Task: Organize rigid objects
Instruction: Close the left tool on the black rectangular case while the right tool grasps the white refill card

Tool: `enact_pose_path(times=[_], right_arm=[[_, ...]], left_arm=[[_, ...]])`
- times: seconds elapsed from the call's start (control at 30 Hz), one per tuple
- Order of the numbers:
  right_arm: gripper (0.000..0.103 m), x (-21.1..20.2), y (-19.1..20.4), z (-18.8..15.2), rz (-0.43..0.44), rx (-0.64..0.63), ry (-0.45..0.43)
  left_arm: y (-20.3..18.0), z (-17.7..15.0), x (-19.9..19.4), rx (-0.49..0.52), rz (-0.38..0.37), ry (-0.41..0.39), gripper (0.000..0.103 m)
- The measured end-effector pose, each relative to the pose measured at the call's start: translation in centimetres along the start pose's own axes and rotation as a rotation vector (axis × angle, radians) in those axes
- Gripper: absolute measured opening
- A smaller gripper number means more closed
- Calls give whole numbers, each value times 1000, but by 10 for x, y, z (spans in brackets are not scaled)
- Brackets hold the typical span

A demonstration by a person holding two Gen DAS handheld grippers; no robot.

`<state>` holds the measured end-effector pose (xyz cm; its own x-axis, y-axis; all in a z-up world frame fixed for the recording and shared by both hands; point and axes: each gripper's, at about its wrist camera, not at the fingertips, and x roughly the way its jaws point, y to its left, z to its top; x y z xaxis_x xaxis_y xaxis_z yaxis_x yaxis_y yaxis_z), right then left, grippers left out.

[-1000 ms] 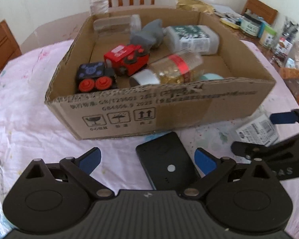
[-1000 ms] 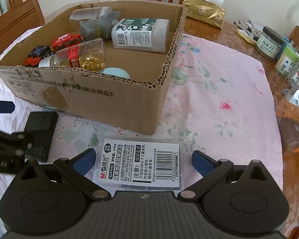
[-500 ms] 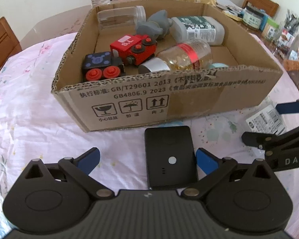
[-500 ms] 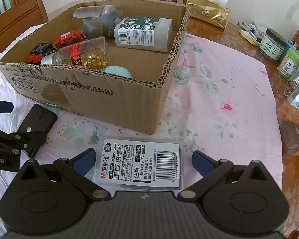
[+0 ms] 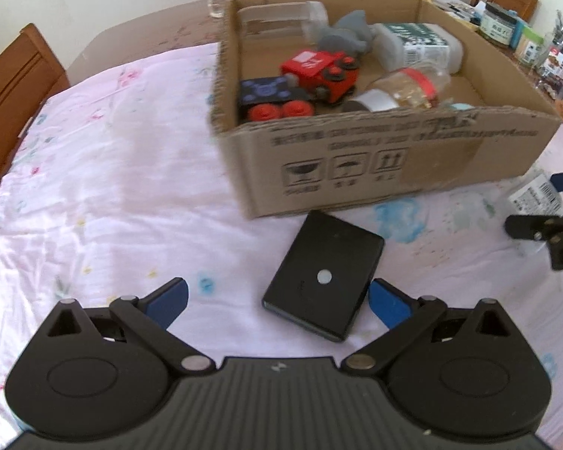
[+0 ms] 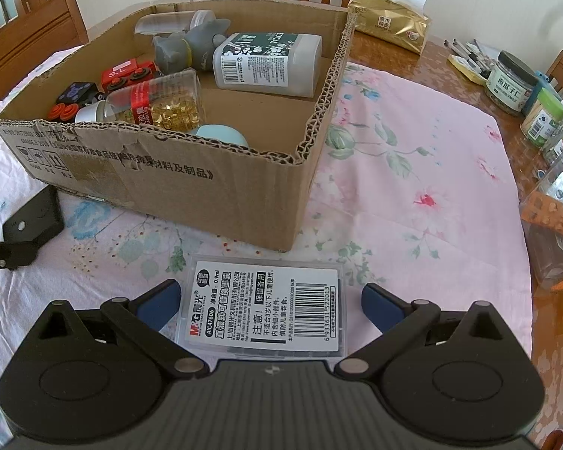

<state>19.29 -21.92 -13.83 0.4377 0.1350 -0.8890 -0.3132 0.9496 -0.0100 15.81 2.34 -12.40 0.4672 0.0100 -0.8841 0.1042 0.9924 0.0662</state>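
Left gripper point(image 5: 277, 302) spread wide, nothing pinched, low over the pink floral tablecloth point(image 5: 105, 187). Black flat device point(image 5: 324, 277) lies on the cloth tilted, mostly ahead of the fingers toward 1 o'clock, its near right corner just beside the right blue fingertip point(image 5: 388, 303); contact cannot be told. Cardboard box point(image 5: 394, 161) sits at 1 o'clock past the device, near but apart from it. Left view is motion-blurred. Right gripper point(image 6: 270, 300) also spread, blue fingertips either side of a clear labelled case point(image 6: 264, 309) with barcode, lying flat on the cloth at 12 o'clock close in; small gaps on both sides, not pinching. In the right view the box point(image 6: 206, 191) is at 11 o'clock, just beyond the case. Inside the box: grey-capped green-label bottle point(image 6: 270, 63) on its side at the far right, grey toy animal point(image 6: 187, 47) left of it, clear empty jar point(image 6: 169, 22) in the far corner, red toy engine point(image 6: 129, 73), black toy car with red wheels point(image 6: 73, 99), bottle of gold capsules point(image 6: 157, 107) lying along the near wall, pale blue round object point(image 6: 221, 137) tucked behind the near wall. Left gripper's finger linkage shows at 9 o'clock in the right view. Gold tissue pack point(image 6: 392, 26) and jars point(image 6: 510, 82) on bare wood table at 1–2 o'clock.
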Motion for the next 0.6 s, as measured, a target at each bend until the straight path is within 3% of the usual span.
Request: enact_pose_path(times=[0.27,0.47,0.6], right_arm=[[103,0,0,-2,-3,3,-10],[103,0,1,-2,-2,1,-17],[103,-1,1,-4,2,-6,-26]], left_arm=[[26,-11,-4,-63,103,11,102],[15,-7,-13,-101,7,-39,102],[2,-1,-6,-118,-15,-19,98]])
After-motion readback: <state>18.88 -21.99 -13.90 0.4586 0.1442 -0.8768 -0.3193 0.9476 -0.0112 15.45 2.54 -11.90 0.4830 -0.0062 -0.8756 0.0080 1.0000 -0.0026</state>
